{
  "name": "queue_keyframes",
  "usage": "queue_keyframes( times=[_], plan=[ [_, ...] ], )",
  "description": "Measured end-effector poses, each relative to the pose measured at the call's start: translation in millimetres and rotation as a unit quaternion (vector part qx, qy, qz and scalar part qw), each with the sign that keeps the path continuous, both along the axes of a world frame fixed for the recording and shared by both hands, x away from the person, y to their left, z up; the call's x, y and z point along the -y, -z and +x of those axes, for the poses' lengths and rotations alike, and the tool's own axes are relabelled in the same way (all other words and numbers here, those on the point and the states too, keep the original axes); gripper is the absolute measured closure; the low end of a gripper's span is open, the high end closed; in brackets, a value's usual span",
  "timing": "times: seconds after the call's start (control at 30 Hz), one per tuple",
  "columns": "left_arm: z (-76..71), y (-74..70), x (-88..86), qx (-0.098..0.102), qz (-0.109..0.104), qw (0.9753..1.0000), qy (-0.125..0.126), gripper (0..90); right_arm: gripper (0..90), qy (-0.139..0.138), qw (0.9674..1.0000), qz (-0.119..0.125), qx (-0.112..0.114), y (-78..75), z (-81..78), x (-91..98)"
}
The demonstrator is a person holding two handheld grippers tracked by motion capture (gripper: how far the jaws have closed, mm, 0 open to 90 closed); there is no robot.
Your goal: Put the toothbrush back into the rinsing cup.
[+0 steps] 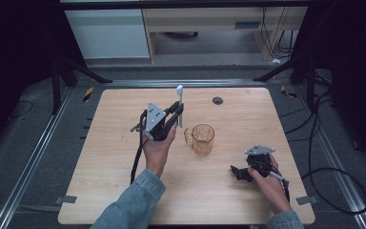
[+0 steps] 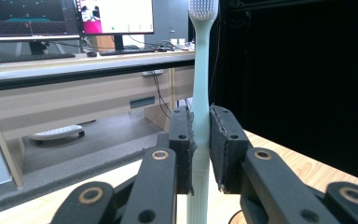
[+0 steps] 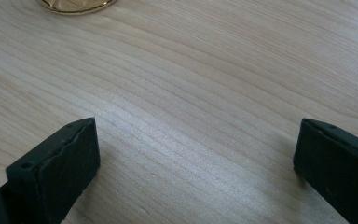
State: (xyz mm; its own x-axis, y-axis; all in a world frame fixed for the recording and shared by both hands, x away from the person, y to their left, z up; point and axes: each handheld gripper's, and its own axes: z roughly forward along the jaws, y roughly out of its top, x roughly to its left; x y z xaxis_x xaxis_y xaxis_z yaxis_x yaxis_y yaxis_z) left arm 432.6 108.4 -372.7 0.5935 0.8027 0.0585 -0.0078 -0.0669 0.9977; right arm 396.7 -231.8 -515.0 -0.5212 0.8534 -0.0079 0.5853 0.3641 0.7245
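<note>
The right gripper [image 1: 240,172] rests low on the wooden table [image 1: 124,191], jaws spread wide with nothing between them. Farther in, the left gripper [image 1: 175,110] hangs above the table, clamped on a pale toothbrush [image 2: 200,93] held upright, bristles topmost. The amber glass mug [image 1: 202,139] stands just beside it.

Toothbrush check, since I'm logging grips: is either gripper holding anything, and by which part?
The left gripper clamps the toothbrush on its handle, upright with bristles up. The right gripper is open, holding nothing.
</note>
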Motion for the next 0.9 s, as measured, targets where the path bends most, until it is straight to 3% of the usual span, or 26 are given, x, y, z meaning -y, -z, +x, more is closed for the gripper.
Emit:
queue_keyframes(
  times=[0.43,0.9],
  plan=[
    [3.5,7.3,9.9,0.000,-0.011,0.9999,0.013,78.8,0.7,-0.004,1.0000,-0.002,0.001,0.0,-0.8,-0.1],
    [7.3,18.0,19.3,-0.006,-0.008,0.9997,0.022,78.8,0.7,-0.008,1.0000,0.000,0.001,0.1,-1.3,-0.3]
  ],
)
